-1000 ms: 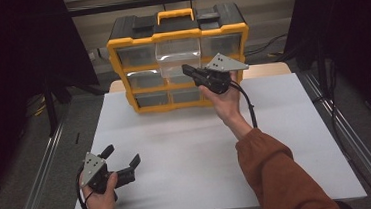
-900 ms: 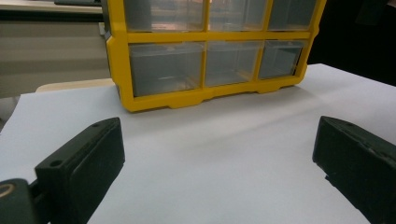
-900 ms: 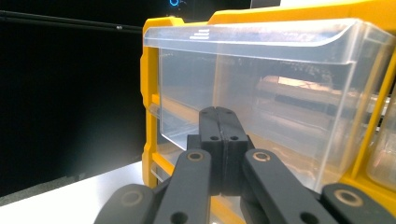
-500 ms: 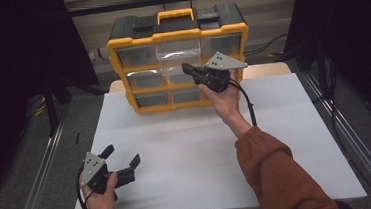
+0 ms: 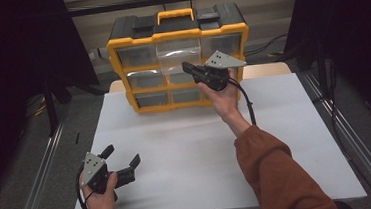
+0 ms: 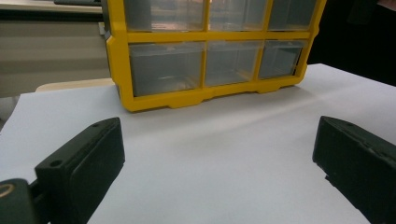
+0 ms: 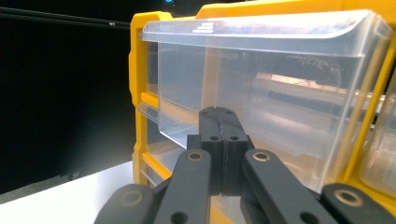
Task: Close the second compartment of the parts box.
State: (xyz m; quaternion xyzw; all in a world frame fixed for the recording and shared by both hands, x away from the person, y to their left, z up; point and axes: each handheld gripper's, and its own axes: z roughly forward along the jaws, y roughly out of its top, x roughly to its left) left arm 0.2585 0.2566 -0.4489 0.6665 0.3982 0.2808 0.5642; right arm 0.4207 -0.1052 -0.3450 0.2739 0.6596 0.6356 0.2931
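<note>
A yellow organizer with clear drawers and a black top stands at the back of the white table. Its top-middle drawer sticks out from the frame. My right gripper is held up just in front of that drawer, below its front edge. In the right gripper view the jaws are pressed together, and the right gripper is against the drawer's clear front with nothing seen between them. My left gripper rests low near the table's front left, open and empty. The left gripper faces the organizer's bottom row.
Metal rails run along both sides of the table. A cable trails from the right gripper over the sleeve. Dark curtains stand to the left and right. Bare white tabletop lies between the left gripper and the organizer.
My right gripper has edged slightly up and closer to the protruding drawer. The left gripper has stayed where it was, still open.
</note>
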